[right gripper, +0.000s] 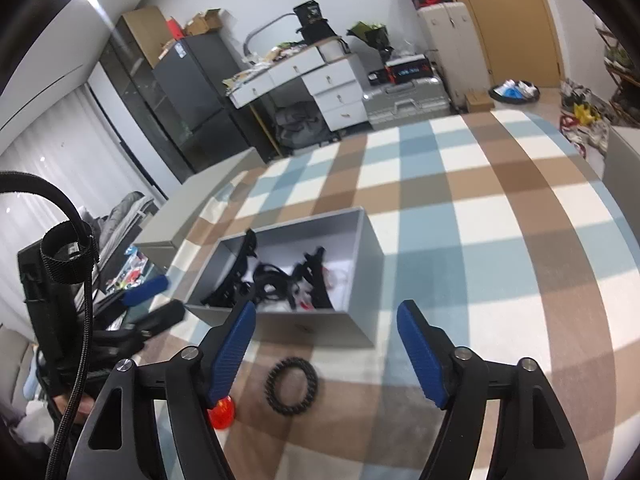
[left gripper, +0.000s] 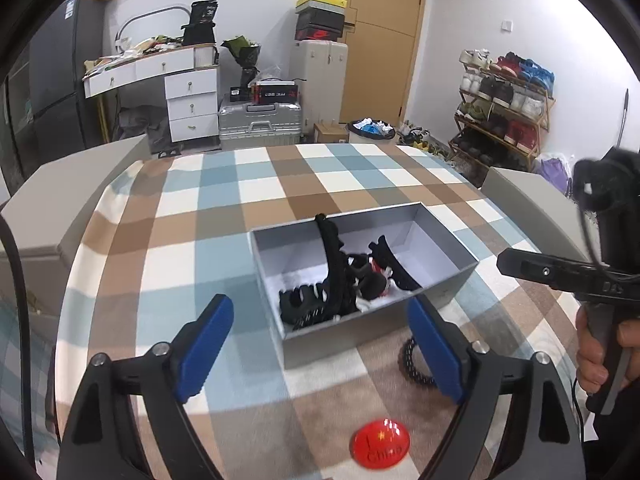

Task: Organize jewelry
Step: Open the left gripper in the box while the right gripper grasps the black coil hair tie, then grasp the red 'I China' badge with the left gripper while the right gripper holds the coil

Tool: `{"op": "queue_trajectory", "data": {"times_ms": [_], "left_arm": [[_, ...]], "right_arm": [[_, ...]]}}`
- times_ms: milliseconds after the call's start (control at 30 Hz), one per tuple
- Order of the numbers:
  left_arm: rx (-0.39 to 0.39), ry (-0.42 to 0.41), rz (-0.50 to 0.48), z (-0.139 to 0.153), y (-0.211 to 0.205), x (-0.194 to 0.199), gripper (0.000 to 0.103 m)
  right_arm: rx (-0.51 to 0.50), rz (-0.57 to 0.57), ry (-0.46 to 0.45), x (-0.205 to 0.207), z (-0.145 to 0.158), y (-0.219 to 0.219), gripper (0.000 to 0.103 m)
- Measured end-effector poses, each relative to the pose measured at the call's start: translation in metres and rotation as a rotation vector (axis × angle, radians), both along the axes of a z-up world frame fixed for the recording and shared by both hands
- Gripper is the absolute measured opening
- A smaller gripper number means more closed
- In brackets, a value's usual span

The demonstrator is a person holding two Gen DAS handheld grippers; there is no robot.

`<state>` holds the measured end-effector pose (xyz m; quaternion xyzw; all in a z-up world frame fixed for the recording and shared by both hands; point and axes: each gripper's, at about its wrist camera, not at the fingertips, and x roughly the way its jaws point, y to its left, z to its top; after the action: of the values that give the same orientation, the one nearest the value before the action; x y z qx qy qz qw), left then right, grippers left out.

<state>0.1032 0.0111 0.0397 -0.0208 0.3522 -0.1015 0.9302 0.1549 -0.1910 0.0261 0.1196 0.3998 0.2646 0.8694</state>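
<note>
An open grey box (left gripper: 444, 280) (right gripper: 360, 240) sits on the checked tablecloth and holds several black hair clips (left gripper: 316, 304) (right gripper: 240, 280) and other dark pieces. A black beaded bracelet (right gripper: 291, 385) (left gripper: 410, 364) lies on the cloth just in front of the box. A red oval badge (left gripper: 380, 444) (right gripper: 222, 416) lies nearer still. My left gripper (left gripper: 320, 344) is open and empty, just short of the box's near wall. My right gripper (right gripper: 326, 350) is open and empty, above the bracelet.
The table (left gripper: 280, 184) is covered by a blue, brown and white checked cloth. Grey chair backs (left gripper: 60, 208) (left gripper: 532, 200) stand at both sides. Behind are a white desk (left gripper: 188, 92), suitcases (left gripper: 260, 120) and a shoe rack (left gripper: 504, 108).
</note>
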Motion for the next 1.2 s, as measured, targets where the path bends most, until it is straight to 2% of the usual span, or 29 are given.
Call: {"op": "queue_trajectory", "data": {"times_ms": [33, 67, 300, 400, 567, 667, 900, 1200], "left_arm": [[-0.002, 0.002, 0.003, -0.001, 0.001, -0.003, 0.098], [-0.002, 0.000, 0.012, -0.002, 0.003, -0.008, 0.102], [-0.019, 0.034, 0.047, -0.018, 0.008, -0.024, 0.102], [-0.005, 0.051, 0.050, -0.026, 0.005, -0.028, 0.102], [-0.009, 0.083, 0.041, -0.037, 0.002, -0.033, 0.102], [0.000, 0.094, 0.044, -0.041, 0.001, -0.036, 0.102], [0.009, 0.122, 0.020, -0.049, -0.007, -0.041, 0.102], [0.048, 0.134, 0.013, -0.054, -0.013, -0.043, 0.102]], "right_arm": [[-0.007, 0.004, 0.009, -0.001, -0.002, 0.000, 0.075], [-0.018, 0.012, 0.018, -0.002, -0.005, 0.001, 0.075], [-0.077, 0.090, 0.038, -0.013, -0.019, 0.020, 0.075], [-0.133, 0.152, 0.042, -0.018, -0.025, 0.037, 0.075], [-0.181, 0.180, 0.062, -0.021, -0.036, 0.051, 0.047], [-0.186, 0.187, 0.071, -0.021, -0.040, 0.054, 0.037], [-0.213, 0.194, 0.081, -0.018, -0.047, 0.061, 0.022], [-0.276, 0.201, 0.069, -0.018, -0.051, 0.067, 0.017]]}}
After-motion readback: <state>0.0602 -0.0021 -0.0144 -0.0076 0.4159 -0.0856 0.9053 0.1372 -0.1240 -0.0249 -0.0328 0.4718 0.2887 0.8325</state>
